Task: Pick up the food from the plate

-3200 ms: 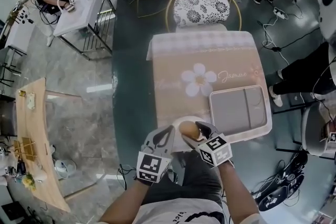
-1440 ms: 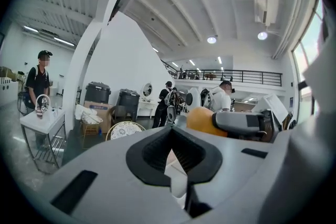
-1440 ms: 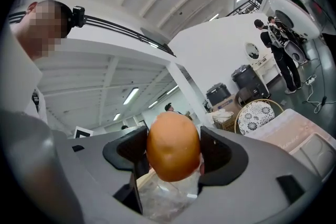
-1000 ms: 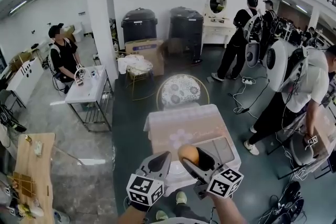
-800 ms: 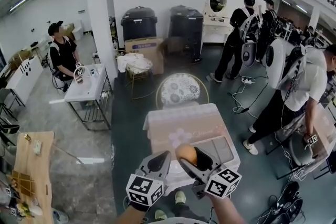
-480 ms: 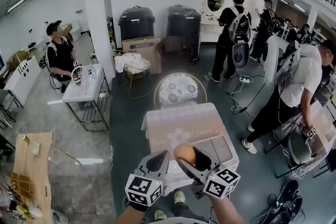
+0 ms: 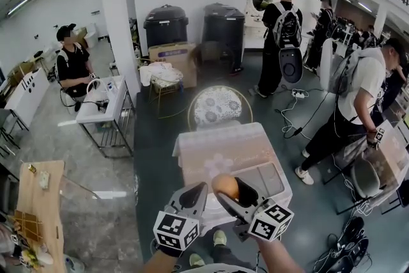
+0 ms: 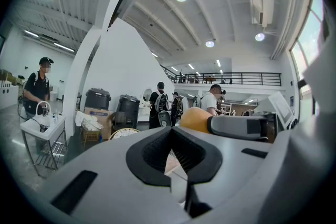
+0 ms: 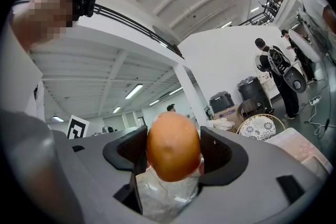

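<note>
A large white hall with a pillar [image 7: 115,16] lies beyond the desk [image 7: 220,149], which is covered in a pink cloth with a pale flower print. Behind the desk stands a round chair [image 7: 219,109] with a patterned seat. Further back from the desk are two dark bins [image 7: 165,23] and a cardboard box [image 7: 174,53]. A grey tray [image 7: 263,177] lies on the desk's right part.

Three seconds earlier the head view looked straight down on the desk. Now it is raised, so the hall and its people fill the upper half. A person with a backpack [image 7: 281,16], far behind the desk, has stepped left since half a second ago. The grippers have kept their pose at the desk's near edge.

The right gripper [image 7: 234,195] [image 9: 173,157] still has its fingers pinching the food [image 7: 225,186] [image 9: 173,147], a smooth, round, orange-brown piece. It is held up over the near edge of the desk. The left gripper [image 7: 193,194] [image 8: 171,136] hovers just beside it, its fingers pressed together with nothing between them.

The script on the cloth and the blue label on the box are too small to read. The left gripper's marker cube [image 7: 173,231] bears black-and-white square patterns.
</note>
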### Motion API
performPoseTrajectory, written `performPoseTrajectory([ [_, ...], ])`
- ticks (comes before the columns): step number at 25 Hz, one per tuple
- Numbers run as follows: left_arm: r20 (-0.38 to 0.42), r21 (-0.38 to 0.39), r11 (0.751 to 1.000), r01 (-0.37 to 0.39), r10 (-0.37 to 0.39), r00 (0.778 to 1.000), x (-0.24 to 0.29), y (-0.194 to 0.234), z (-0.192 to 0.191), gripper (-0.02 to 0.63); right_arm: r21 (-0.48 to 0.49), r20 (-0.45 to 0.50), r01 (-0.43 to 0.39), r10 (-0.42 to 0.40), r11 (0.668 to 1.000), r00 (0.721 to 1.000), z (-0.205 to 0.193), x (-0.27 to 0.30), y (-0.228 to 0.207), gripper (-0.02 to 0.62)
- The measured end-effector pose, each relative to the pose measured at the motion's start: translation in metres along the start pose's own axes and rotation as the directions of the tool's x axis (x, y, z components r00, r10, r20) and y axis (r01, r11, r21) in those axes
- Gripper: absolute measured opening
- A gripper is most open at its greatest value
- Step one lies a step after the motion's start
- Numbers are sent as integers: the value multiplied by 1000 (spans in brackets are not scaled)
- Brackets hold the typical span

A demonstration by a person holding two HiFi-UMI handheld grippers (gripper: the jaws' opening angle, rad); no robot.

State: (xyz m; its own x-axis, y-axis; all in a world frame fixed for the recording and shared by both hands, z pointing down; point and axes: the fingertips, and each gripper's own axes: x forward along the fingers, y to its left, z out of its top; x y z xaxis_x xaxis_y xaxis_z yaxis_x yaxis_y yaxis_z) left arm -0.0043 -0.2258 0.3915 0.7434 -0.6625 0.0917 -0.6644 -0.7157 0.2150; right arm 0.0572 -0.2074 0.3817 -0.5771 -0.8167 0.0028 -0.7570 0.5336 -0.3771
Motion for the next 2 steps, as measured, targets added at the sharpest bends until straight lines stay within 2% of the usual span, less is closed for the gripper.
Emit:
performPoseTrajectory([
  [2, 0, 1, 1000, 0, 0, 1000, 2, 0, 1, 5, -3, -3, 5, -5, 1000, 1000, 2, 1, -2, 291],
])
